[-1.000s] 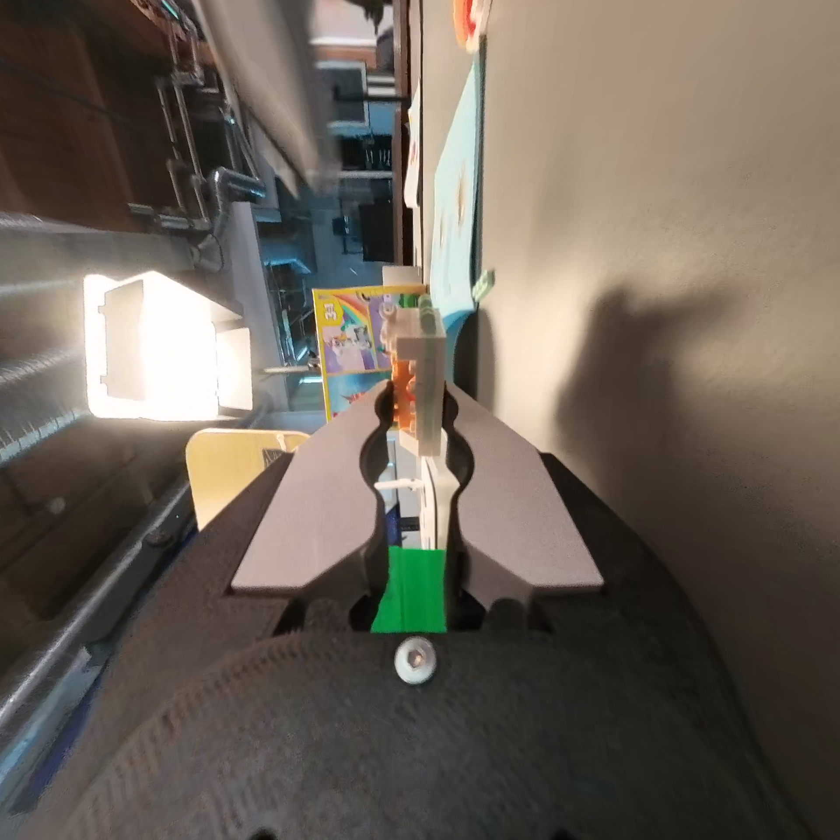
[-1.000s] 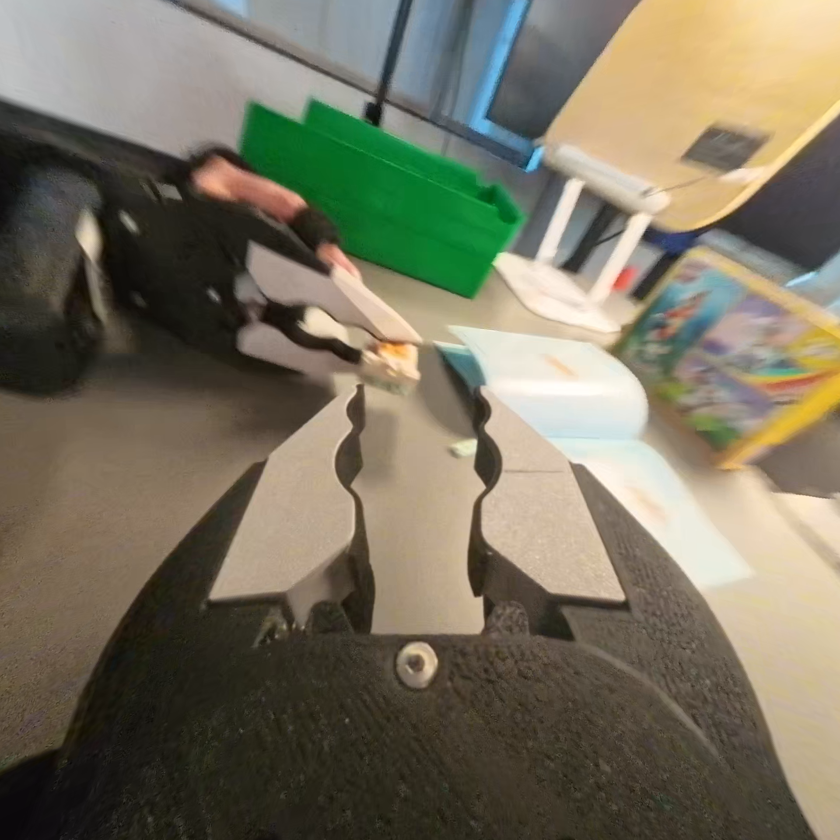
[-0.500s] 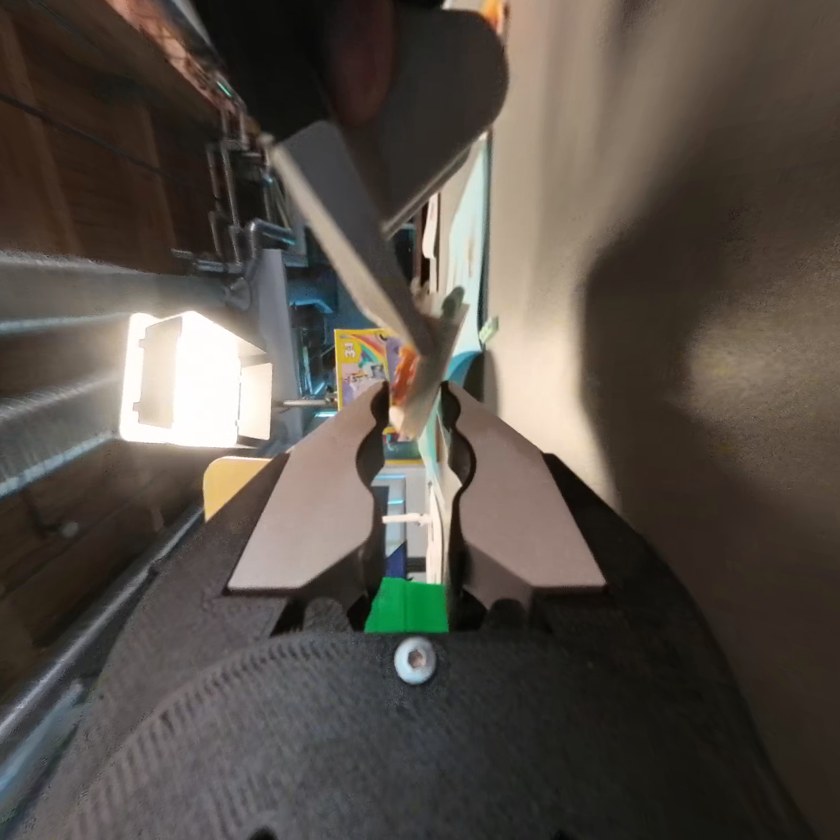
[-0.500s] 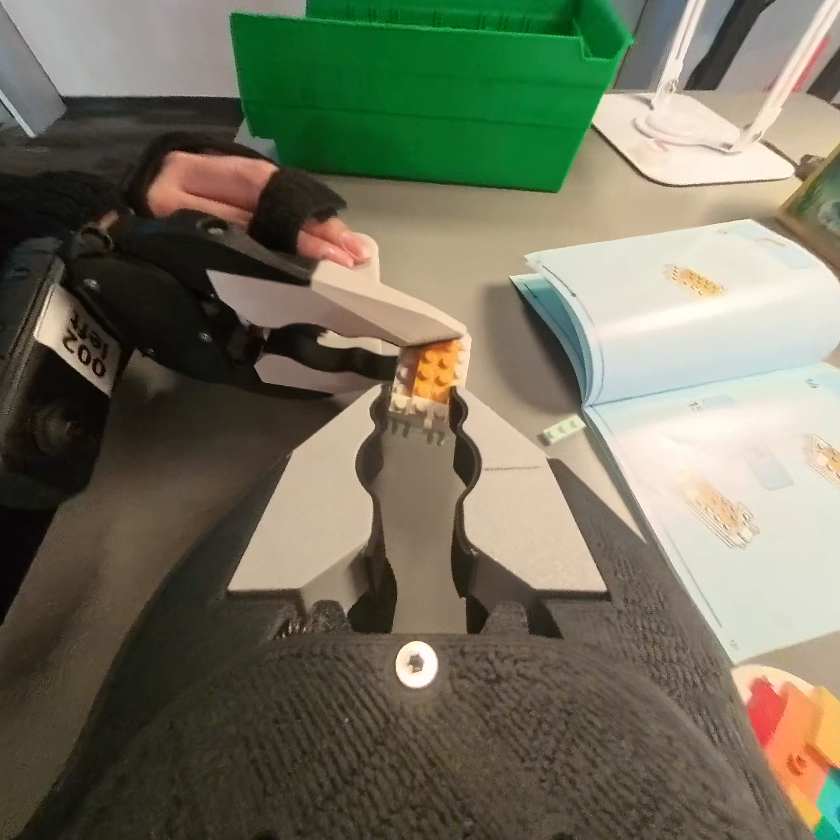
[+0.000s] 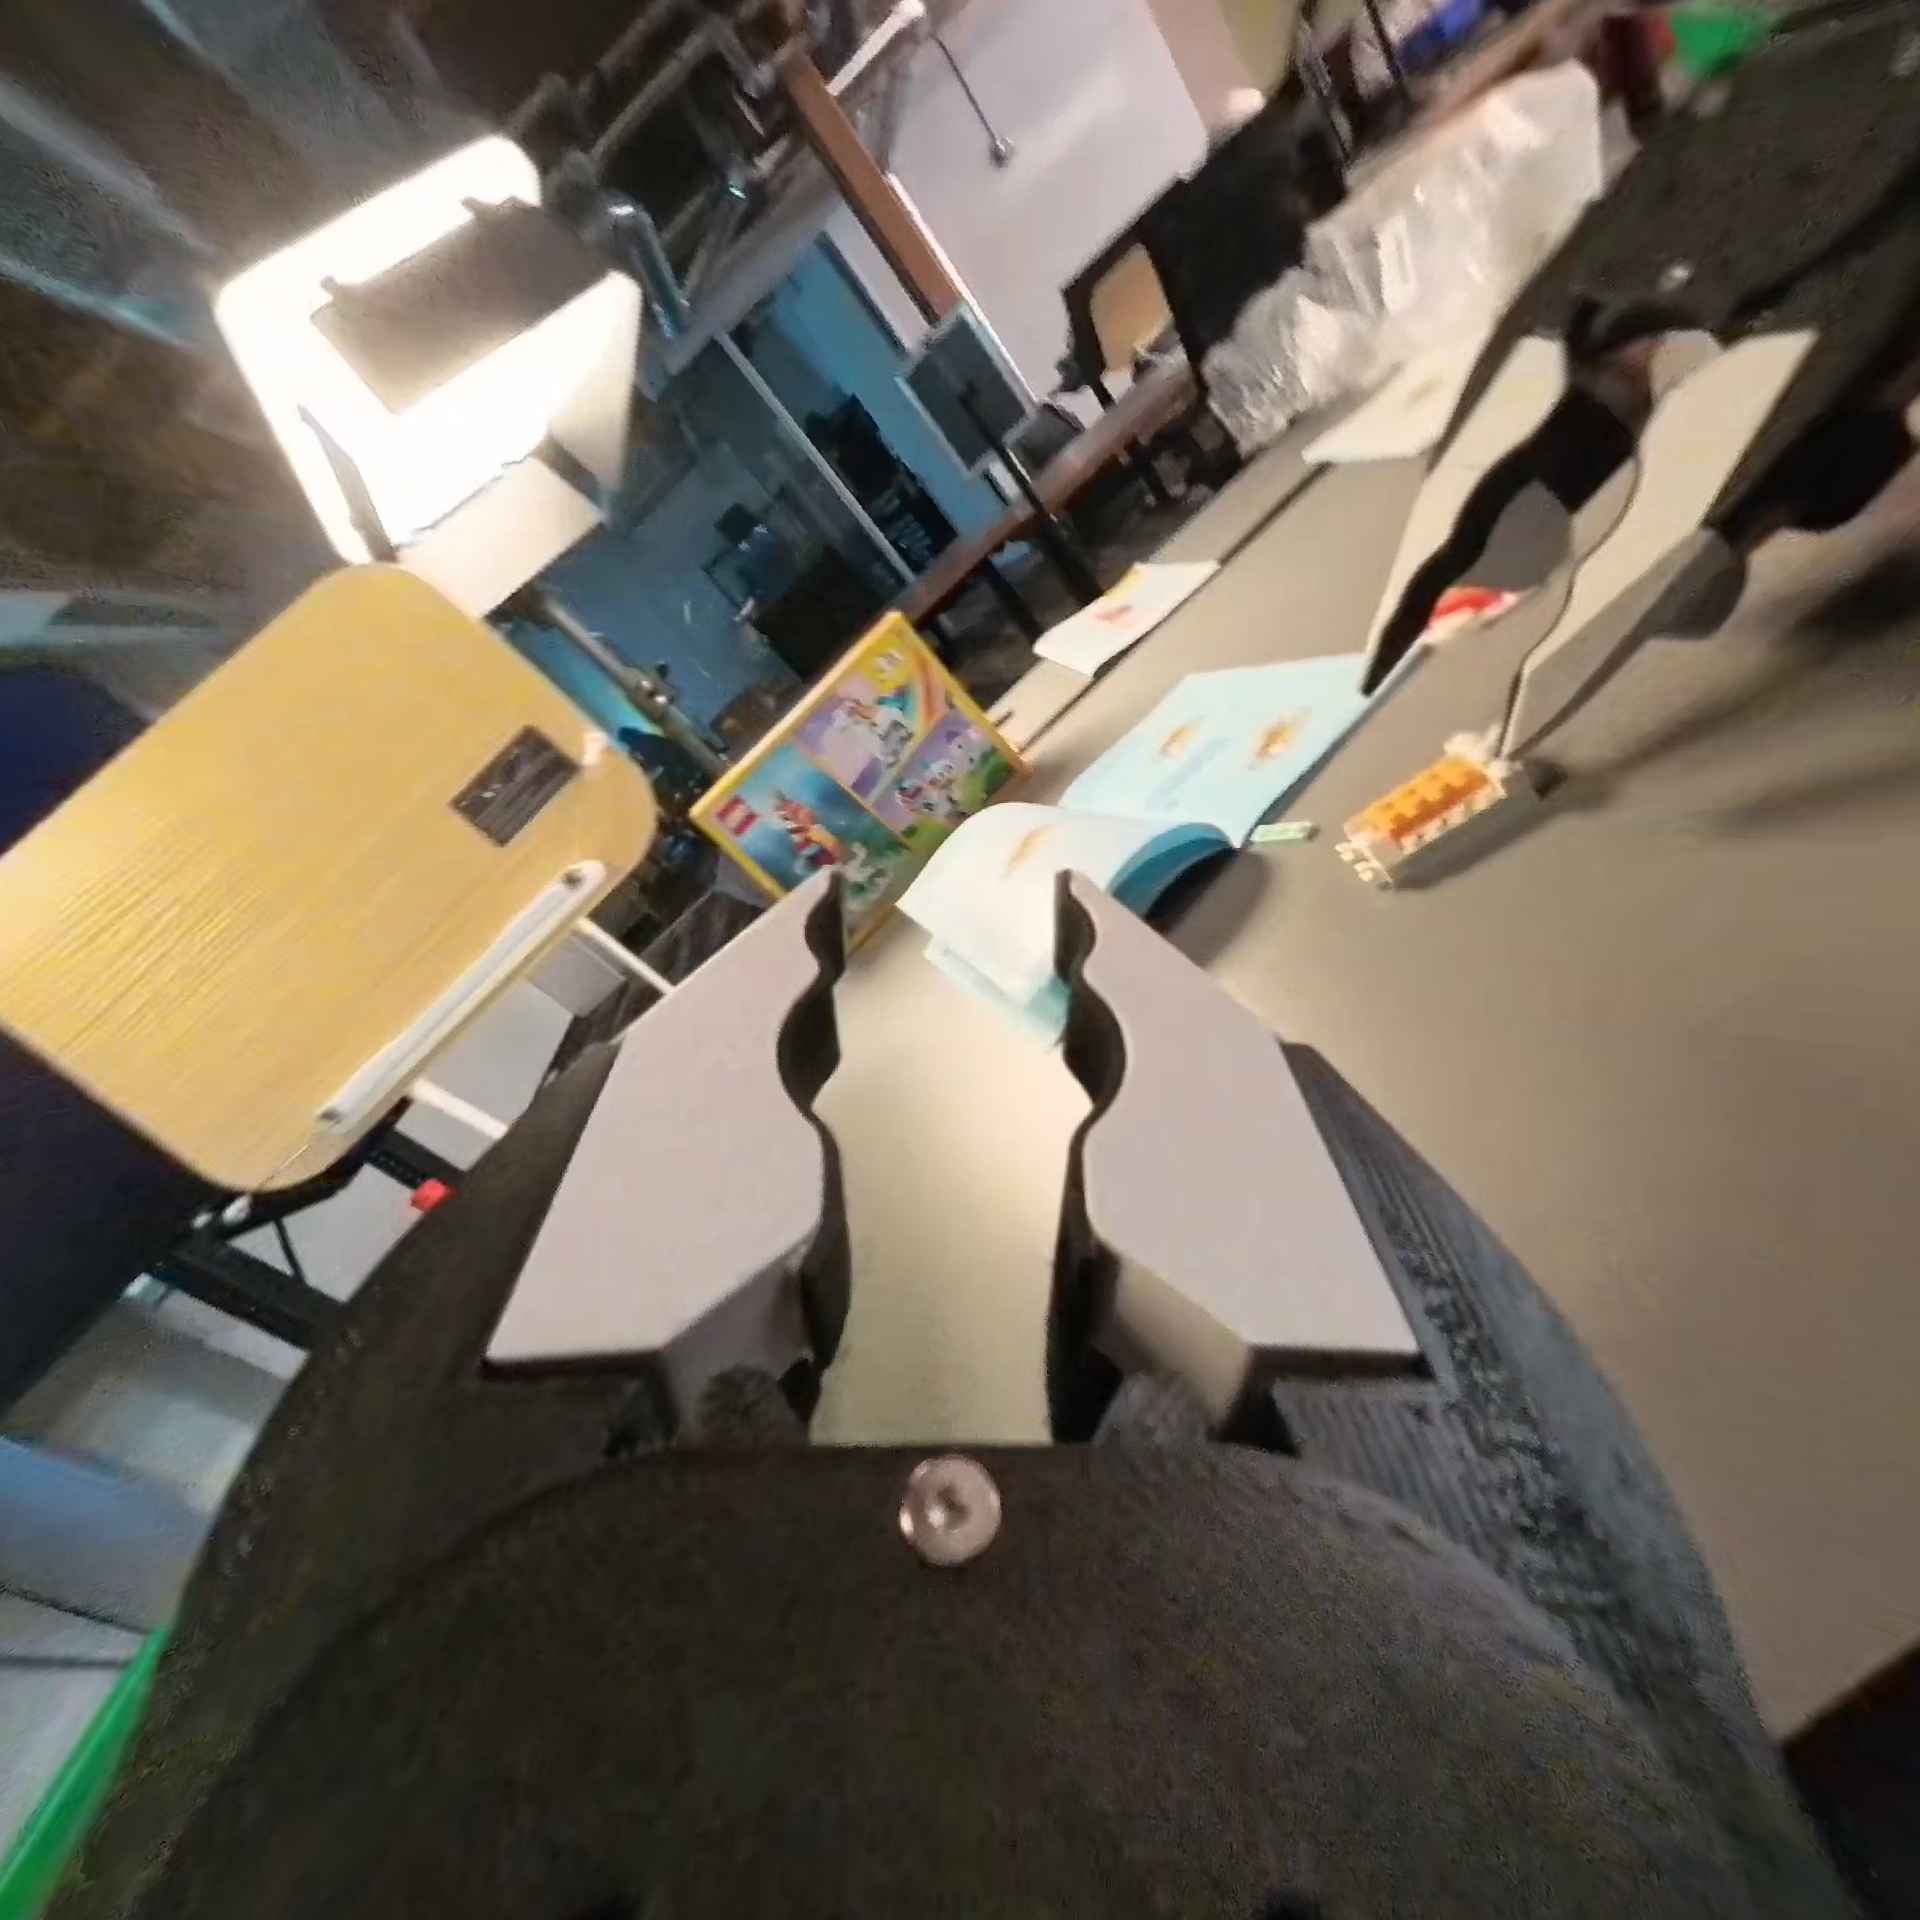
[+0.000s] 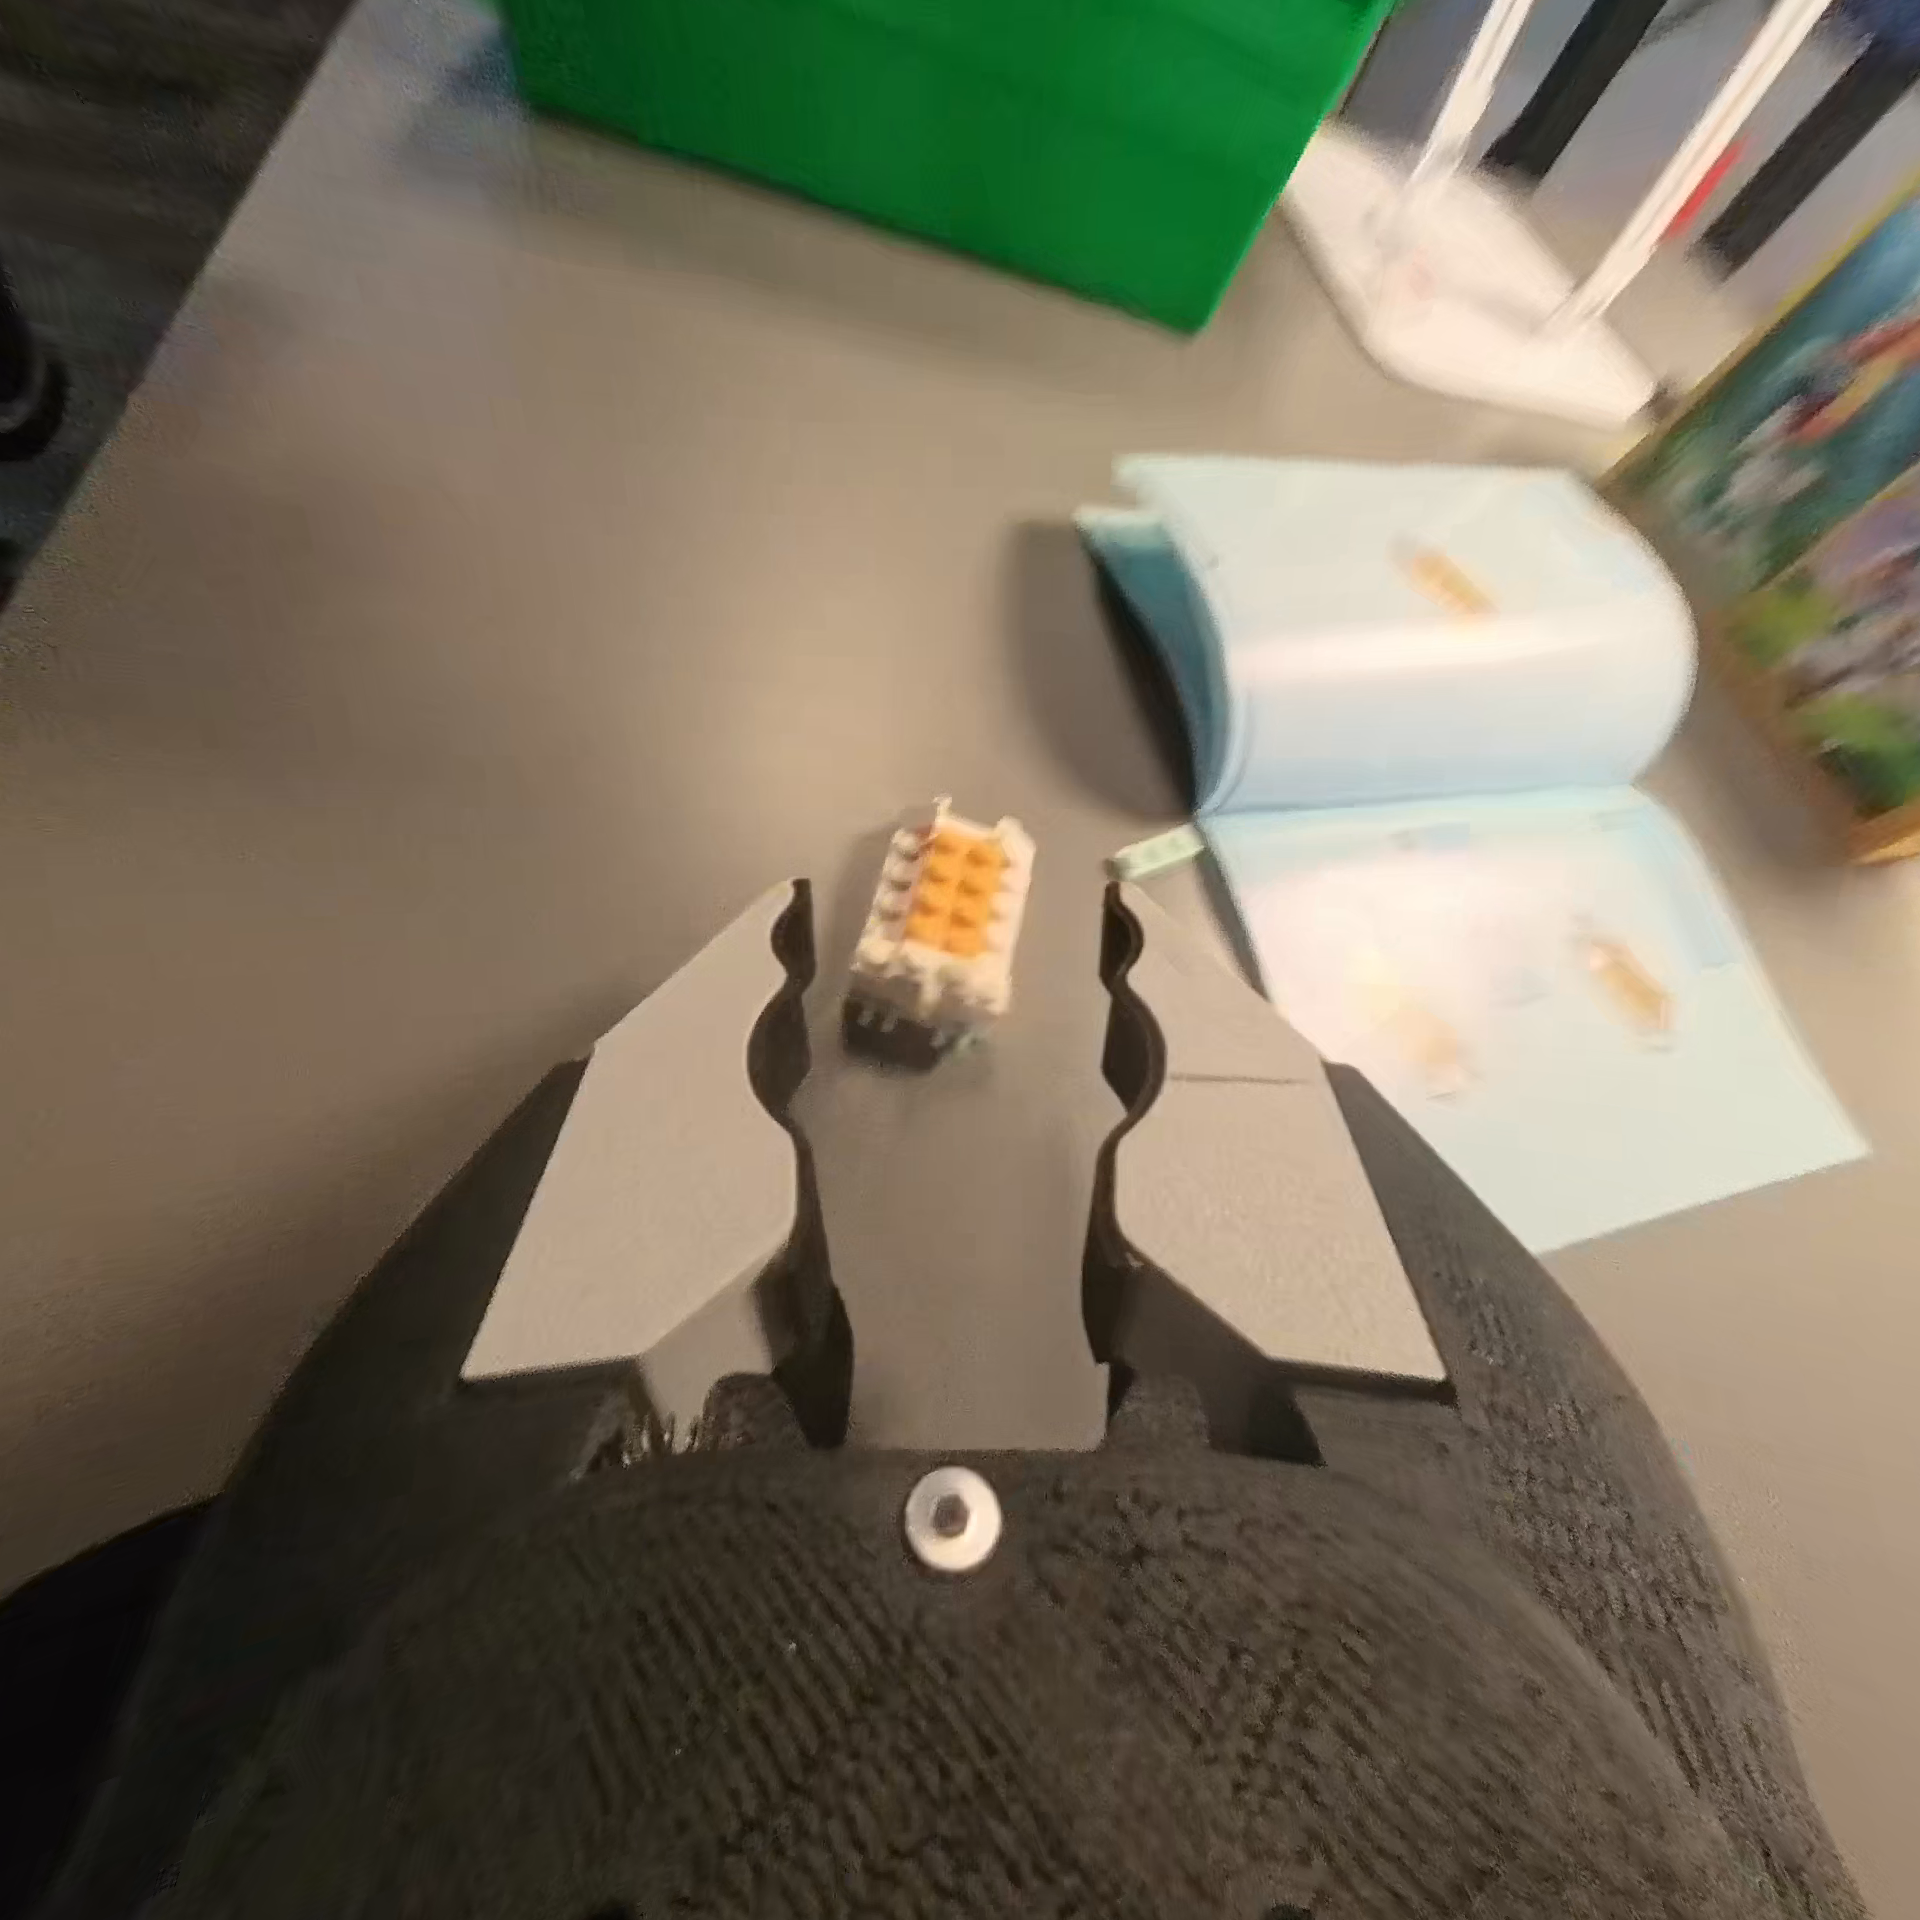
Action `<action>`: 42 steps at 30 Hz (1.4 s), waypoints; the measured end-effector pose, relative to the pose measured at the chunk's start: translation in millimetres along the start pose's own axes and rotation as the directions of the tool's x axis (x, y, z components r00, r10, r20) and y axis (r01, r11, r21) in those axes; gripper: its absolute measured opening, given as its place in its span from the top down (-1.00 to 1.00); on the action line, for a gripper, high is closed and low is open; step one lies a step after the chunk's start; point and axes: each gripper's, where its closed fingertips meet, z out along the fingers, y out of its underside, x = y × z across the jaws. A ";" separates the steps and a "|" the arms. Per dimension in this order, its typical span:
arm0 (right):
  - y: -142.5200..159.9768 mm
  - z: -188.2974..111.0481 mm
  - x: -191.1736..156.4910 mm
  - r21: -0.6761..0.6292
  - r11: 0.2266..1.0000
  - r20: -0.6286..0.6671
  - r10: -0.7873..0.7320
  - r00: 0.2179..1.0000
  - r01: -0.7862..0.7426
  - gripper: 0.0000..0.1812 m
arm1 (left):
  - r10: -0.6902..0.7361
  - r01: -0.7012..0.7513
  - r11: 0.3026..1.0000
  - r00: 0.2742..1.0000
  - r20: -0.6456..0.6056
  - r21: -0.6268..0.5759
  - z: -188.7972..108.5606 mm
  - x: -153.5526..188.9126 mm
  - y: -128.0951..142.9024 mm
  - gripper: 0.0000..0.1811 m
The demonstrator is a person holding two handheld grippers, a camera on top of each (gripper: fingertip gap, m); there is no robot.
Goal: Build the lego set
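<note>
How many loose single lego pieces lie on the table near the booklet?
1: a small pale green plate beside the open booklet's spine, right of the orange-and-white assembly. Others may be hidden.

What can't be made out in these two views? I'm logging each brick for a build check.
- Small brick assembly: lower layers blurred in the right wrist view, far off in the left wrist view.
- Pale green piece: too small and blurred; shape unclear.
- Booklet diagrams: motion blur.
- Green bin: cut off by the top edge, contents hidden.

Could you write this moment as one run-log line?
left gripper: open, empty | right gripper: open | small orange-and-white brick assembly: on grey table
</note>
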 end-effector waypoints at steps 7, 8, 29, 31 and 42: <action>-39.0 -73.1 69.5 0.302 0.889 -0.585 -0.113 0.803 0.345 0.59 | -0.118 0.111 0.993 0.930 0.348 0.042 -77.6 -124.3 16.6 0.60; -36.5 -80.7 77.9 0.287 0.884 -0.639 -0.110 0.761 0.369 0.62 | -0.124 0.113 0.992 0.903 0.410 0.051 -89.6 -142.0 21.2 0.61; 13.0 -97.9 137.9 0.152 0.978 -0.798 0.035 0.601 0.144 0.72 | -0.473 0.324 0.880 0.668 0.574 0.348 -120.4 -218.2 118.0 0.68; 15.2 -100.4 140.0 0.148 0.980 -0.808 0.044 0.587 0.131 0.73 | -0.454 0.324 0.891 0.679 0.577 0.319 -118.8 -217.8 123.6 0.68; 27.2 -109.4 150.8 0.146 0.988 -0.840 0.094 0.534 0.057 0.73 | -0.256 0.274 0.961 0.801 0.541 0.050 -103.7 -230.6 132.9 0.72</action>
